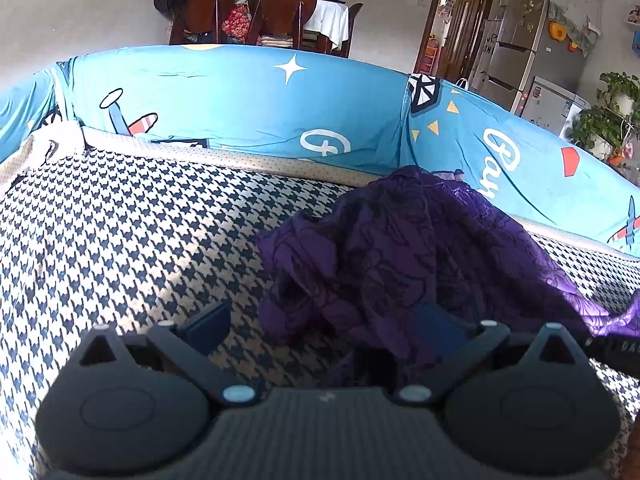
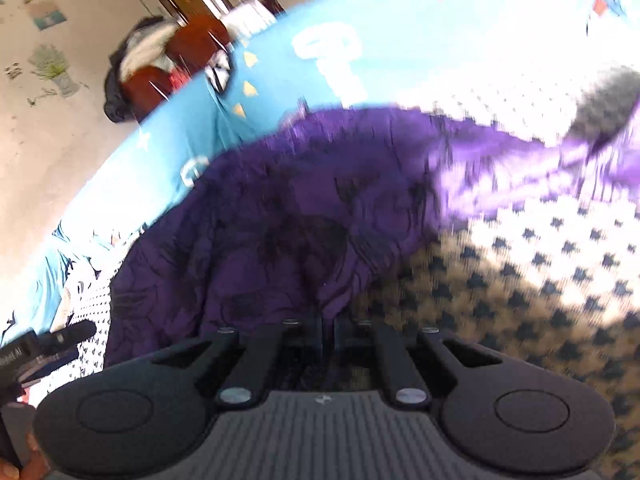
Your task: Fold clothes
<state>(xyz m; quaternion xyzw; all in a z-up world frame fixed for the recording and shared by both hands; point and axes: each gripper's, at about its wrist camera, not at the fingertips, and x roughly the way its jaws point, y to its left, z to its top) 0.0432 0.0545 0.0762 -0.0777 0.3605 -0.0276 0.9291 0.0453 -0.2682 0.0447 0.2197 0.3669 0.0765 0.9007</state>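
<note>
Garment: the purple garment is lying in a crumpled heap on the houndstooth cover, toward the right and close to the blue cartoon-print backrest at the far side.
Step in hand: the first pick-up, by my read; nothing is looking flattened or folded yet.
Right tongs: the right tongs are sitting pinched together, and the near edge of the purple cloth is running right down between the tips, so they are looking clamped on a fold of it.
Left tongs: the left tongs are standing wide, one tip over bare cover, the other buried against the heap's near left edge, gripping nothing.
Next move: the left tongs need a closing bite on that edge, then both spreading the cloth flat.
Watch for: a bunched double layer.
</note>
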